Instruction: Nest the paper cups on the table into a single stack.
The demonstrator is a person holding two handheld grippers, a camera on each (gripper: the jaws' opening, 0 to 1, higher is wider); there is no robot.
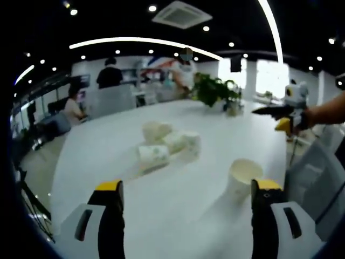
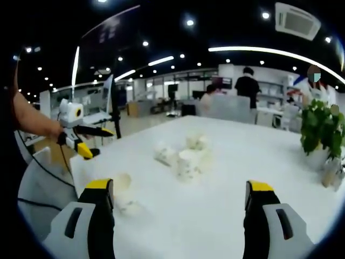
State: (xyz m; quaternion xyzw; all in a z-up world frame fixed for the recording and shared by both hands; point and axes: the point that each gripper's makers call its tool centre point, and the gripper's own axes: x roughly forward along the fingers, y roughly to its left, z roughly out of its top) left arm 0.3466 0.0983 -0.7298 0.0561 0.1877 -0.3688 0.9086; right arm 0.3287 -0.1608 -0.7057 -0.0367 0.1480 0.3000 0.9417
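Several white paper cups lie on their sides in a loose cluster in the middle of the white table. One more cup stands upright, apart from the cluster and near the table's edge. My left gripper is open above the table, with its right jaw just beside the upright cup and nothing between the jaws. My right gripper is also open and empty, facing the cluster. Each gripper appears in the other's view, held by a hand off the table's edge.
A potted plant stands on the table beyond the cups. Grey chairs sit at the table's edge. People sit and stand by desks at the back.
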